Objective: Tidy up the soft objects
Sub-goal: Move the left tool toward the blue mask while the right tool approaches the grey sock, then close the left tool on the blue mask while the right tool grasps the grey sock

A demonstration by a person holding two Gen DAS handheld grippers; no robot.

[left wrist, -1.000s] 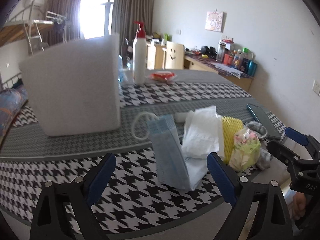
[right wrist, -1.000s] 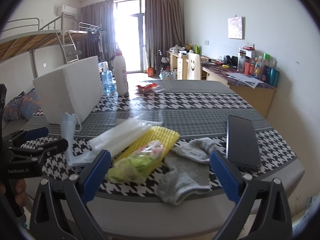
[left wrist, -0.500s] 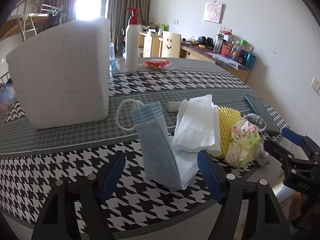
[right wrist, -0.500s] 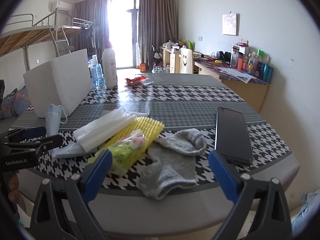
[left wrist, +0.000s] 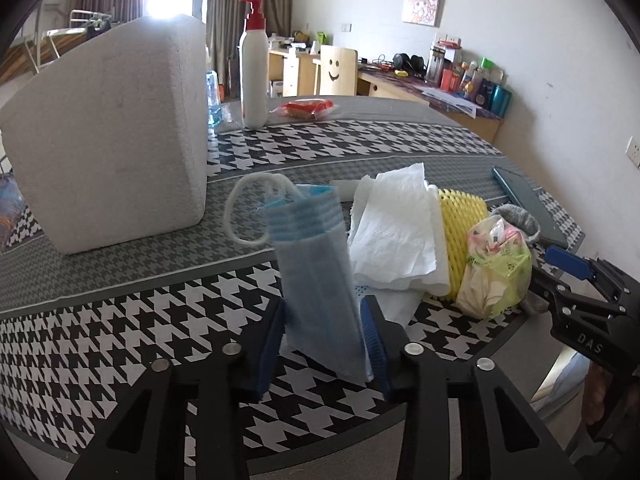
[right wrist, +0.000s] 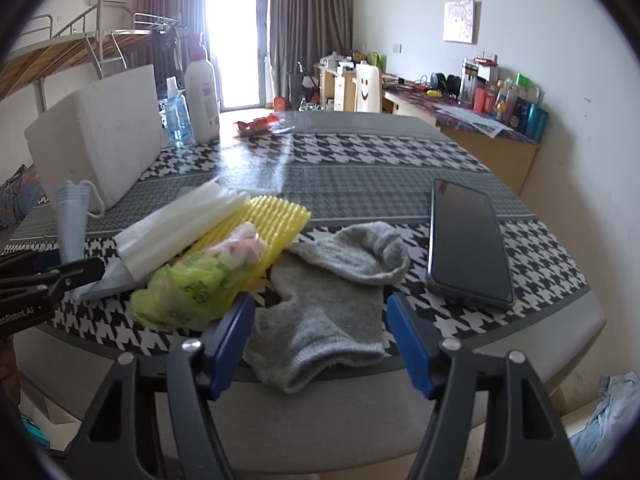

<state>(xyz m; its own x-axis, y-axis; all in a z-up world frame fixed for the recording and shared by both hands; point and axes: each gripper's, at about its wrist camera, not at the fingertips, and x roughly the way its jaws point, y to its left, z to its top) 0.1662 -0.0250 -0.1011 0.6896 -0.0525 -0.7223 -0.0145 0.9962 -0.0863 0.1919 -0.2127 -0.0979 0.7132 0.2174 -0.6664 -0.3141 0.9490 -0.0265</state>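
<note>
**Both grippers closing over soft items at table edge**

At the near table edge (left wrist: 120,320), the left gripper (left wrist: 324,332) is closing its jaws around the folded blue mask stack (left wrist: 316,276), pads just meeting its sides. Right gripper (right wrist: 320,336) is narrowing around the grey sock (right wrist: 328,304), pads not yet pressing. Tissue (left wrist: 396,232), yellow foam net (left wrist: 460,216) and green bag (right wrist: 192,284) are lying between them.

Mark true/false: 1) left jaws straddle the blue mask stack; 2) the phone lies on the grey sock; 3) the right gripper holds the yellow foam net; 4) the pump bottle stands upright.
1) True: the left gripper has been closing around the blue mask stack.
2) False: the phone lies beside the grey sock, on the tablecloth.
3) False: the right gripper frames the sock; the yellow foam net lies free.
4) True: the pump bottle stands upright.
</note>
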